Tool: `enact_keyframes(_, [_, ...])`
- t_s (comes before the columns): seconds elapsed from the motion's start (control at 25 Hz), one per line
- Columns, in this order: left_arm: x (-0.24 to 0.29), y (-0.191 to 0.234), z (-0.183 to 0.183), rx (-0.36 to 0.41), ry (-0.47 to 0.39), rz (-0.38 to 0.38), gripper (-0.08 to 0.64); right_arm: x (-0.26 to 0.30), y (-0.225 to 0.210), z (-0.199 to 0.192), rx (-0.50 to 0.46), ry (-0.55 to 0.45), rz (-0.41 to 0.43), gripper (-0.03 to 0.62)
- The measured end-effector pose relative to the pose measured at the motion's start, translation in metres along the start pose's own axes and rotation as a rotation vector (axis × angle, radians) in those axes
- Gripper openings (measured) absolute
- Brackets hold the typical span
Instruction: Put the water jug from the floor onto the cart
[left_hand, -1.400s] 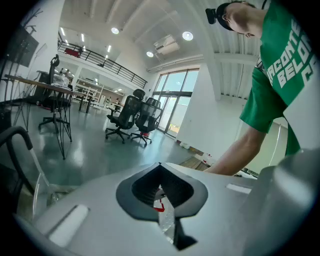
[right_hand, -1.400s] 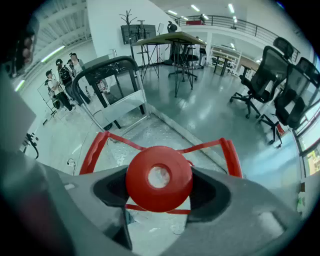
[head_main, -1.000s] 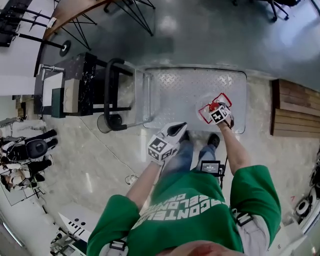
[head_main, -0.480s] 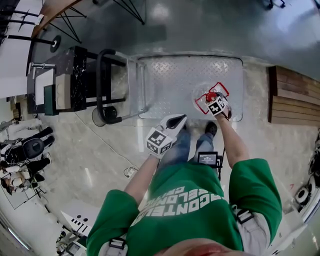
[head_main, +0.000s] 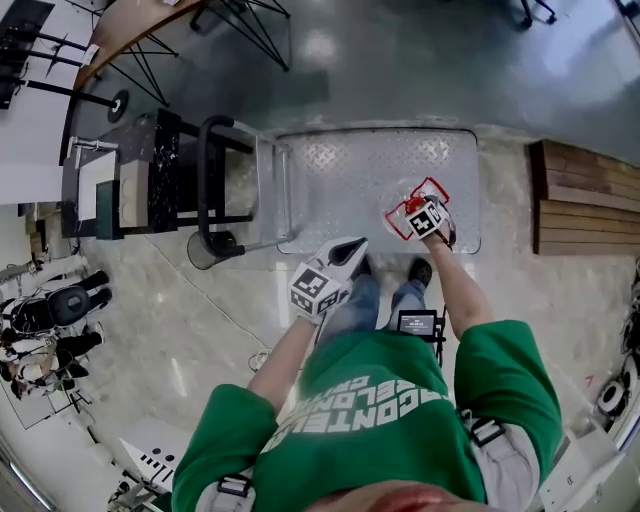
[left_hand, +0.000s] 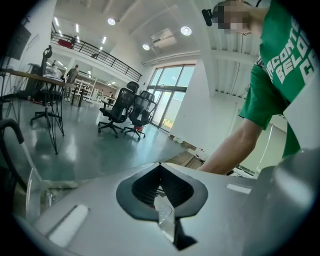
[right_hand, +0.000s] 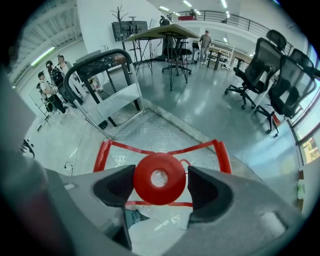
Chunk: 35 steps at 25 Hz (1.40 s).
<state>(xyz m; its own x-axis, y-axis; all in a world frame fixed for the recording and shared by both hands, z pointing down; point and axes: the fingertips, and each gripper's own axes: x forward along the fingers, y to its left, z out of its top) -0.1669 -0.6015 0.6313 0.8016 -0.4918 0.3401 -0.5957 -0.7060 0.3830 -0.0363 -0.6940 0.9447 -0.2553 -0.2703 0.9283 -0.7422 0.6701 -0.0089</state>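
Our right gripper (right_hand: 161, 187) pinches the red cap (right_hand: 159, 172) of the water jug (head_main: 405, 212) — the jug stands on the cart (head_main: 350, 180) deck, near the edge closest to us. Our left gripper (left_hand: 161, 200) hangs in the air, jaws pressed together, holding nothing.

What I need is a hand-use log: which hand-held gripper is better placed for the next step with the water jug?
Right. The right hand-held gripper has its jaws on the water jug at its red cap, over the cart deck. The left hand-held gripper is shut, empty, near the person's legs.
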Motion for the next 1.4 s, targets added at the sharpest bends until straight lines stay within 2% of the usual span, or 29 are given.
enact_keyframes(0.12, [0.002, -0.001, 0.009, 0.016, -0.018, 0.013, 0.017, -0.028, -0.003, 0.008, -0.045, -0.039, 0.015, 0.307])
enact_keyframes(0.28, [0.007, -0.007, 0.025, 0.044, -0.048, 0.007, 0.017, -0.087, -0.015, 0.023, -0.158, -0.106, -0.023, 0.304])
enact_keyframes(0.4, [0.012, -0.015, 0.036, 0.065, -0.067, -0.005, 0.017, -0.139, -0.027, 0.033, -0.152, -0.171, -0.063, 0.297])
enact_keyframes(0.68, [0.023, -0.036, 0.061, 0.104, -0.109, -0.027, 0.017, -0.27, -0.034, 0.059, -0.124, -0.388, -0.182, 0.148])
enact_keyframes(0.88, [0.034, -0.049, 0.079, 0.116, -0.153, -0.038, 0.017, -0.349, -0.035, 0.069, -0.134, -0.533, -0.242, -0.002])
enact_keyframes(1.16, [0.041, -0.055, 0.097, 0.138, -0.184, -0.036, 0.017, -0.427, -0.032, 0.073, -0.103, -0.688, -0.273, -0.006])
enact_keyframes(1.4, [0.042, -0.056, 0.103, 0.143, -0.193, -0.029, 0.017, -0.436, -0.029, 0.06, -0.087, -0.71, -0.269, -0.006])
